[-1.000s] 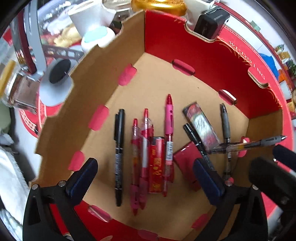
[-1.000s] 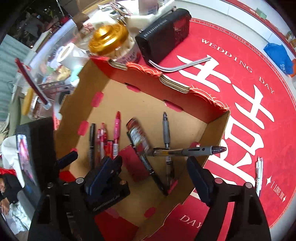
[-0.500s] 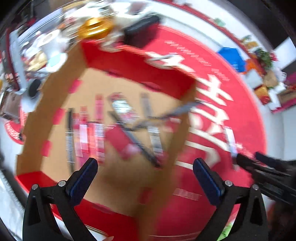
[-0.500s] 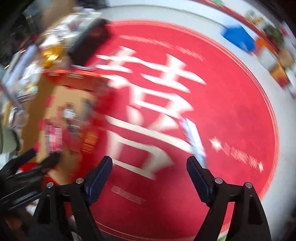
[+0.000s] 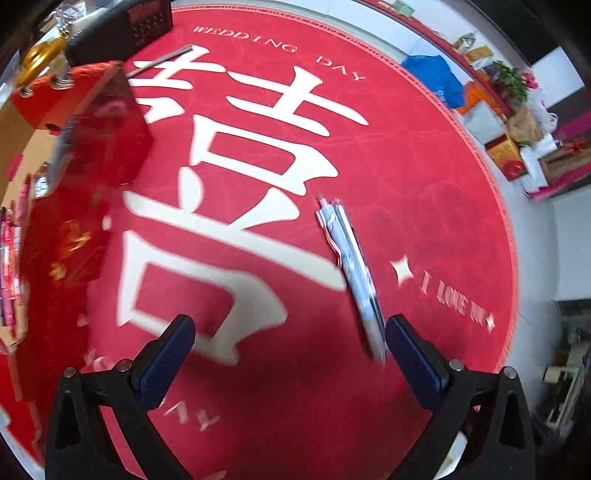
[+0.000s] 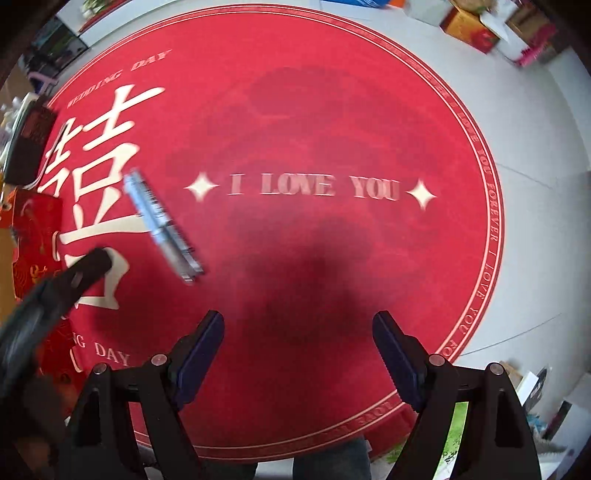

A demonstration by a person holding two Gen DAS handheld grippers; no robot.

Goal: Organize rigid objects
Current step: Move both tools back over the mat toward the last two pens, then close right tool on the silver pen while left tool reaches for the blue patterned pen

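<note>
A: Where are the pens right now?

B: 2 white pens (image 5: 347, 269) lie side by side, touching, on the round red mat (image 5: 424, 177). Taking the mat's large cream double-happiness character (image 5: 236, 177) as the marker, they rest at its edge on the side toward the "I LOVE YOU" lettering (image 6: 314, 186). In the right wrist view the same pens (image 6: 162, 225) run diagonally from that character toward the lettering, blurred.

A: And the left gripper?

B: The left gripper (image 5: 286, 356) hovers over the foot of the character with its jaws spread wide and nothing between them. Its right fingertip (image 5: 410, 354) sits just beside the near end of the pens; whether it touches them I cannot tell through the blur. From the right wrist camera, that gripper shows as a dark blurred shape (image 6: 55, 291) over the character's lower strokes.

A: The right one?

B: The right gripper (image 6: 297, 347) is also wide open and holds nothing. It hangs over plain red mat, on the far side of the lettering from the character, well apart from the pens.

A: What about the box?

B: The red cardboard box (image 5: 85, 147) stands on the mat against the character's other side, opposite the pens. A few red and pink pens (image 5: 11, 258) show inside it at the frame's edge, too smeared to count. Beyond the box, past the top of the character, sit a black device (image 5: 125, 29) and a gold lid (image 5: 37, 59).
</note>
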